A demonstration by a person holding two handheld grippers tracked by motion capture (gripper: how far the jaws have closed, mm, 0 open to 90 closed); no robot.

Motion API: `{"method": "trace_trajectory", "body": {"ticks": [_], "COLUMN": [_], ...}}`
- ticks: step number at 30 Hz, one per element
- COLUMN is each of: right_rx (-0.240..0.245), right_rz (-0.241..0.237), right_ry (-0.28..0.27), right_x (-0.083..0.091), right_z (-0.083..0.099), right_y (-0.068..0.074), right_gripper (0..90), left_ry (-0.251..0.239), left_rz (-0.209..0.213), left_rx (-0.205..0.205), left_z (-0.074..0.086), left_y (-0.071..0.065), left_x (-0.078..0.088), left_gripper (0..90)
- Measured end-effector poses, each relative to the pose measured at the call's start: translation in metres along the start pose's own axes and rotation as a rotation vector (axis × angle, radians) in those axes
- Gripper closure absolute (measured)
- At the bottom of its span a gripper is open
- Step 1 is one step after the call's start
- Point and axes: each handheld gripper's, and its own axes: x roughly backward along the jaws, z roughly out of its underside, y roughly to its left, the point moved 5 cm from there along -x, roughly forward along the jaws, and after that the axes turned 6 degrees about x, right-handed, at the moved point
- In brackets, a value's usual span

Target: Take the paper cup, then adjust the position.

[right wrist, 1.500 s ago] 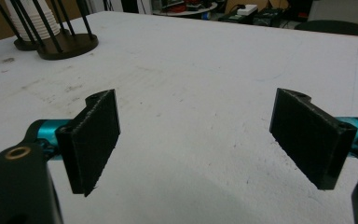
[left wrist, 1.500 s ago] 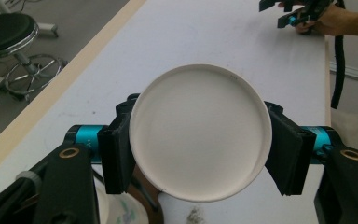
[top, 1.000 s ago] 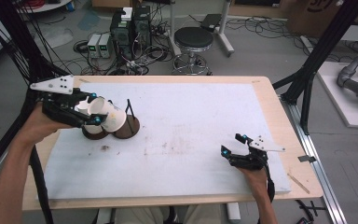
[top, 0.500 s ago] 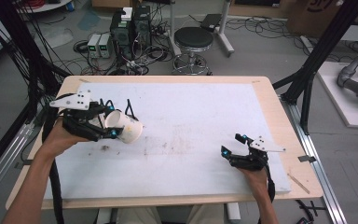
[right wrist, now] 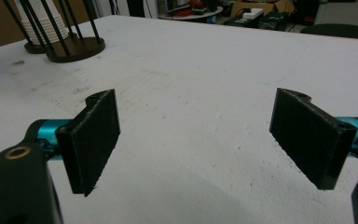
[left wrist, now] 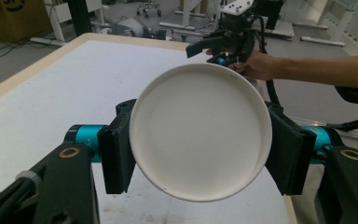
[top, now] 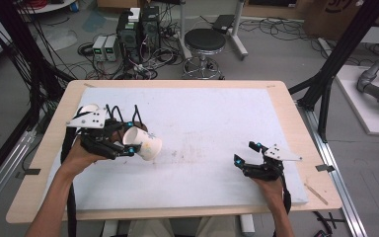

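My left gripper (top: 131,138) is shut on a white paper cup (top: 143,143), which it holds above the white table mat, tipped on its side. In the left gripper view the cup's round end (left wrist: 198,130) faces the camera, and a black pad (left wrist: 116,154) presses on each side. Behind the gripper stand two round dark bases with upright black rods (top: 124,116). One of them holds a stack of white cups (right wrist: 42,21). At the mat's right, my right gripper (top: 244,152) rests low and open, with only bare mat between its pads (right wrist: 93,140).
The white mat (top: 207,123) covers most of the wooden table (top: 286,106). Past the far edge are a stool (top: 205,42), computer cases and cables on the floor. Black frame posts (top: 325,84) stand at the right.
My left gripper has carried the cup away from the rod holders, rightward and toward the person, and tipped it further onto its side. The right gripper has not moved.
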Motion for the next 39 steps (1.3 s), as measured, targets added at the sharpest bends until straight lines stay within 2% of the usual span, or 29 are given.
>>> {"method": "trace_trajectory", "body": {"ticks": [6, 11, 16, 25, 39], "right_rx": [0.004, 0.0, 0.005, 0.009, 0.009], "right_rz": [-0.001, -0.001, 0.001, 0.005, 0.007], "right_ry": [0.009, 0.01, 0.007, 0.019, 0.02], "right_x": [-0.001, -0.001, -0.001, -0.001, -0.002], "right_z": [0.0, 0.0, 0.0, 0.0, 0.0], "right_y": [0.001, 0.001, 0.001, 0.002, 0.001], "right_gripper": [16.4, 16.4, 16.4, 16.4, 16.4], "left_ry": [-0.014, -0.062, -0.08, -0.068, -0.087], "left_rz": [0.021, 0.038, 0.054, 0.06, 0.049], "left_rx": [-0.001, 0.001, 0.002, 0.008, 0.007], "left_z": [0.008, 0.015, 0.021, 0.032, 0.033], "left_y": [-0.009, -0.011, -0.012, -0.011, -0.009], "left_x": [-0.004, -0.005, -0.007, -0.012, -0.004], "left_gripper": [34.9, 34.9, 34.9, 34.9, 34.9]}}
